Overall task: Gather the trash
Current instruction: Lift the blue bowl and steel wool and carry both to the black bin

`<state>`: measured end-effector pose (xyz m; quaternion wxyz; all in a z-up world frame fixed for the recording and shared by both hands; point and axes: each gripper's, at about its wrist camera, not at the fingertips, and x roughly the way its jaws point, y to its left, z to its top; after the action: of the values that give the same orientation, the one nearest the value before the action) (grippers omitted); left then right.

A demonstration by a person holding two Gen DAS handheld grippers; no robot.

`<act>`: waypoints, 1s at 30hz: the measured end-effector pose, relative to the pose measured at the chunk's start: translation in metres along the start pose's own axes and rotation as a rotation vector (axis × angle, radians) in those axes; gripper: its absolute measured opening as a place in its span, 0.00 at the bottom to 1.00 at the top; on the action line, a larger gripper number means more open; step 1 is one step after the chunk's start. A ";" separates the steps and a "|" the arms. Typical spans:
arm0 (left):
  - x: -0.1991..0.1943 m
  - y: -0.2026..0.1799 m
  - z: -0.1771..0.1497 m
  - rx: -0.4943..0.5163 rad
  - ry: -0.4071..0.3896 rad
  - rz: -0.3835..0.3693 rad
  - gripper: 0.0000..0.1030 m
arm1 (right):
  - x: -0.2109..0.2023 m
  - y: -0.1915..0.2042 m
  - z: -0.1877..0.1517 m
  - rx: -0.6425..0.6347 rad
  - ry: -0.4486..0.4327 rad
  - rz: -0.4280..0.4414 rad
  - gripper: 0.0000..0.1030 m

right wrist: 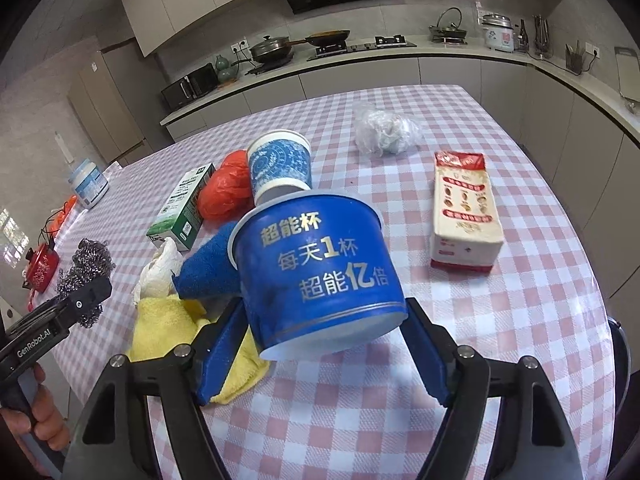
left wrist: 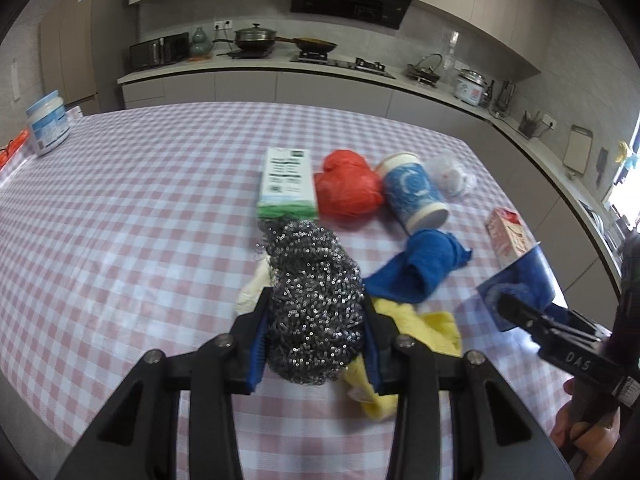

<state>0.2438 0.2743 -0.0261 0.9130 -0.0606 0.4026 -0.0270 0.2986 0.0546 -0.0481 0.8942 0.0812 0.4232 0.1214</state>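
Observation:
My left gripper (left wrist: 316, 320) is shut on a steel wool scrubber (left wrist: 314, 292), held above the checked table (left wrist: 140, 220); the scrubber also shows in the right wrist view (right wrist: 86, 276). My right gripper (right wrist: 324, 332) is shut on a blue plastic cup (right wrist: 316, 272) with gold lettering, tilted above the table; the cup also shows in the left wrist view (left wrist: 516, 288). On the table lie a blue-white paper cup (left wrist: 416, 192), a red plastic bag (left wrist: 348, 190), a green-white box (left wrist: 288, 184), a crumpled clear bag (right wrist: 386, 128) and a red-white carton (right wrist: 466, 212).
A blue cloth (left wrist: 420, 272), a yellow cloth (right wrist: 168, 328) and a white crumpled tissue (right wrist: 160, 272) lie near the table's front. A white jar (left wrist: 48, 124) stands at the far left. A red kettle (right wrist: 40, 268) is at the left edge. Kitchen counters (right wrist: 360, 64) run behind.

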 end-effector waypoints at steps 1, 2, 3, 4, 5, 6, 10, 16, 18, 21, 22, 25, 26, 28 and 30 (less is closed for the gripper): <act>0.001 -0.003 -0.001 0.006 0.003 -0.002 0.39 | 0.002 -0.003 -0.003 0.002 0.012 0.009 0.76; 0.002 -0.006 -0.002 0.011 0.006 -0.005 0.39 | 0.004 -0.006 -0.006 0.003 0.025 0.016 0.76; 0.003 -0.008 -0.003 0.012 0.009 -0.007 0.39 | 0.005 -0.006 -0.008 -0.001 0.030 0.012 0.76; 0.005 -0.009 -0.004 0.013 0.013 -0.006 0.39 | 0.008 -0.006 -0.010 -0.014 0.041 0.008 0.76; 0.006 -0.010 -0.005 0.015 0.017 -0.006 0.39 | 0.011 -0.006 -0.012 -0.022 0.048 0.010 0.76; 0.007 -0.011 -0.007 0.016 0.021 -0.006 0.39 | 0.012 -0.006 -0.012 -0.023 0.050 0.007 0.76; 0.006 -0.016 -0.011 0.017 0.026 0.002 0.39 | 0.021 -0.001 -0.010 -0.053 0.059 -0.028 0.79; 0.007 -0.016 -0.009 0.014 0.025 0.010 0.39 | 0.030 -0.002 0.001 -0.049 0.068 -0.037 0.84; 0.008 -0.016 -0.009 0.015 0.025 0.011 0.39 | 0.033 -0.003 0.003 -0.037 0.072 -0.016 0.84; 0.008 -0.018 -0.008 0.020 0.022 0.010 0.39 | 0.028 -0.007 0.003 0.004 0.039 0.036 0.78; 0.007 -0.018 -0.008 0.021 0.021 0.010 0.39 | 0.026 -0.008 0.004 0.008 0.034 0.035 0.78; 0.006 -0.023 -0.006 0.030 0.017 0.004 0.39 | 0.022 -0.007 0.003 -0.003 0.025 0.039 0.77; 0.006 -0.026 -0.006 0.033 0.015 0.000 0.39 | 0.019 -0.008 0.002 -0.001 0.019 0.042 0.77; 0.004 -0.033 -0.006 0.041 0.010 -0.009 0.39 | 0.011 -0.010 0.002 0.004 0.000 0.043 0.77; 0.003 -0.044 -0.006 0.055 0.005 -0.021 0.39 | 0.000 -0.014 0.002 0.010 -0.018 0.044 0.77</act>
<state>0.2417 0.2302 -0.0268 0.9129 -0.0398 0.4034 -0.0477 0.3023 0.0409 -0.0510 0.8947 0.0963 0.4137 0.1383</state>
